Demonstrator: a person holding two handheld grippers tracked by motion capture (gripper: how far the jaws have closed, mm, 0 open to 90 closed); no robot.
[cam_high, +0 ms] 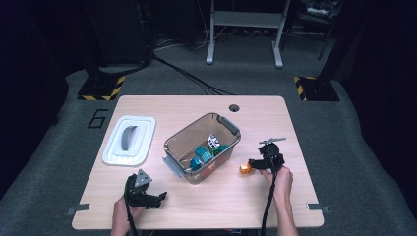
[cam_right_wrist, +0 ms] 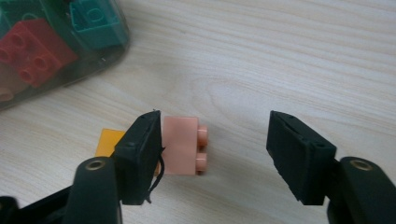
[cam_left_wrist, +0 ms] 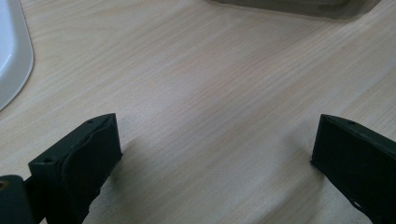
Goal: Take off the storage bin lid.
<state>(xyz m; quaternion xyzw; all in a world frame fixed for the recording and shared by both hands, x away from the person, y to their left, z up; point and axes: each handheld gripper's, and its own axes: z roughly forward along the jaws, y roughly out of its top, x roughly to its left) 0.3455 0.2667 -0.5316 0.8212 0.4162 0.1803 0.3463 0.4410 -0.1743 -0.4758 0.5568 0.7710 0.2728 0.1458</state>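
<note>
Two black jaws of the right gripper (cam_right_wrist: 215, 149) straddle a pale pink plastic brick (cam_right_wrist: 182, 145) lying on the wooden table (cam_right_wrist: 280, 56), one pad touching, not yet clamped, lined up for pickup beside the clear storage bin (cam_high: 201, 146). Left gripper (cam_left_wrist: 215, 154) rests released, out of the way.

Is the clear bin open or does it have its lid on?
Open: the clear bin has no cover, and the white lid lies flat on the table beside it.

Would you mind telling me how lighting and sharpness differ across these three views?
High view: the table is lit, the surrounding floor falls dark. Left gripper view: wood grain is sharp, the near jaws soft, casting shadows. Right gripper view: the pink brick is crisp, and bricks inside the clear bin look hazy through its wall.
</note>
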